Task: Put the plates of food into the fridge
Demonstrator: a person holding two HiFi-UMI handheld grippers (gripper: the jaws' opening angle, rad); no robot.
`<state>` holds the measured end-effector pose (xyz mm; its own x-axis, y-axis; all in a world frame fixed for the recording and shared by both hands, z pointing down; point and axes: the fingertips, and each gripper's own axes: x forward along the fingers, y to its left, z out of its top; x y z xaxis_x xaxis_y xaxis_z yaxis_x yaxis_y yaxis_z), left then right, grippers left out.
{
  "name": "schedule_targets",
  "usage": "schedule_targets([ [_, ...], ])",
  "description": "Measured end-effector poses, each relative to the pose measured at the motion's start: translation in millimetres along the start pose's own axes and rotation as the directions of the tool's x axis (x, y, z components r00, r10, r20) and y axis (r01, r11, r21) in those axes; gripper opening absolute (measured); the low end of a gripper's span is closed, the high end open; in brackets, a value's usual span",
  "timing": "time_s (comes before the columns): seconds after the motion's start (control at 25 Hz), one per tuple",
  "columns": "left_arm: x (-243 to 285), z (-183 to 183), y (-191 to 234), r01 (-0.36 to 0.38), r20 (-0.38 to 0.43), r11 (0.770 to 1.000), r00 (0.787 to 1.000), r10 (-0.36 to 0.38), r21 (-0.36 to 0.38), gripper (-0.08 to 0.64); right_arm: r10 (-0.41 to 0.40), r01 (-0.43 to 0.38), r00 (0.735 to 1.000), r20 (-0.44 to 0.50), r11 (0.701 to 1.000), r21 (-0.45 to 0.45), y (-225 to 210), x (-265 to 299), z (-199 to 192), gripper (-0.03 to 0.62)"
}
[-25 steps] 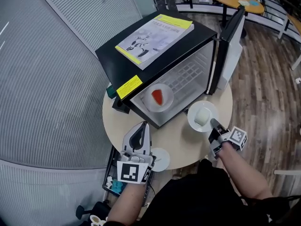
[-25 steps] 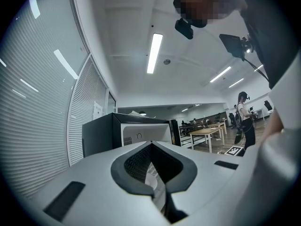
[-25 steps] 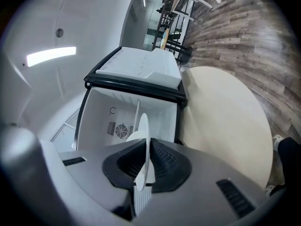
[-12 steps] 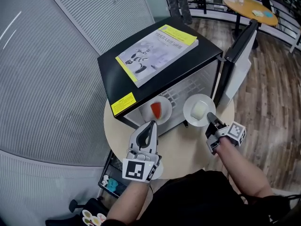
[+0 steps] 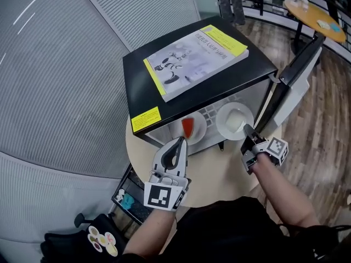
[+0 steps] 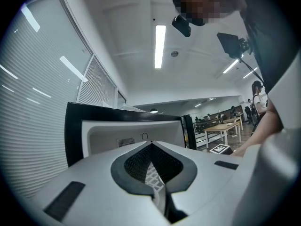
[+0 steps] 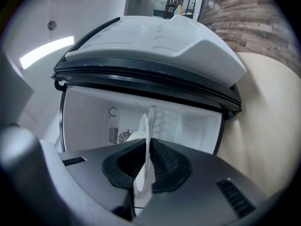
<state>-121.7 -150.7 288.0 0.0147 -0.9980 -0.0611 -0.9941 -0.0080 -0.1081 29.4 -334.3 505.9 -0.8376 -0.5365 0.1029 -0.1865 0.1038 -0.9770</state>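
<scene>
Evidently reached both grippers level toward open fridge (image 5: 143, 81).
Pinched pale-food plate (image 5: 224, 127) by rim in right gripper (image 5: 248, 129) at fridge mouth; shut left gripper (image 5: 179, 143) on nothing, just beside red-food plate (image 5: 198, 131). Found yellow label (image 5: 145, 118) and book (image 5: 194, 51) print unreadable.

The head view is bright and evenly lit from overhead. It is sharp in the middle, and straight lines bow toward its edges. White streaks glint on the ribbed wall (image 5: 44, 64). Both gripper views are round fisheye pictures with black corners and a soft near foreground. A ceiling light (image 6: 160, 46) glares white in the left gripper view. The fridge (image 7: 141, 117) interior glows pale in the right.
</scene>
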Motion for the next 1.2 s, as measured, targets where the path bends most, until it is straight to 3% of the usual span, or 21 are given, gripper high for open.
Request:
schedule_targets([
  [0.36,-15.9,-1.1,31.0,-0.14,-0.003,0.99,0.99,0.14,-0.005,0.003,-0.025,0.025,1.0,0.012,0.999,0.02,-0.2,35.2,9.5,0.025],
  [0.6,-35.8,-10.7,40.0,-0.234,-0.037,0.972,0.972,0.234,0.0,0.003,-0.047,0.046,0.998,0.03,0.998,0.041,5.9,57.8,9.9,0.025],
  [0.92,-63.1,-16.4,52.1,-0.271,-0.046,0.963,0.962,0.27,0.0,0.003,-0.035,0.031,0.996,0.087,0.998,0.054,10.8,58.1,15.5,0.026],
  [1.08,-81.9,-19.2,60.2,-0.256,-0.044,0.967,0.966,0.256,-0.004,0.003,-0.009,0.011,0.997,0.08,1.0,-0.028,13.3,55.1,17.6,0.03],
  [1.2,-100.9,-12.4,66.5,-0.253,-0.039,0.967,0.967,0.253,0.0,0.003,0.021,-0.014,0.997,0.08,0.996,-0.093,19.5,53.4,16.4,0.091],
])
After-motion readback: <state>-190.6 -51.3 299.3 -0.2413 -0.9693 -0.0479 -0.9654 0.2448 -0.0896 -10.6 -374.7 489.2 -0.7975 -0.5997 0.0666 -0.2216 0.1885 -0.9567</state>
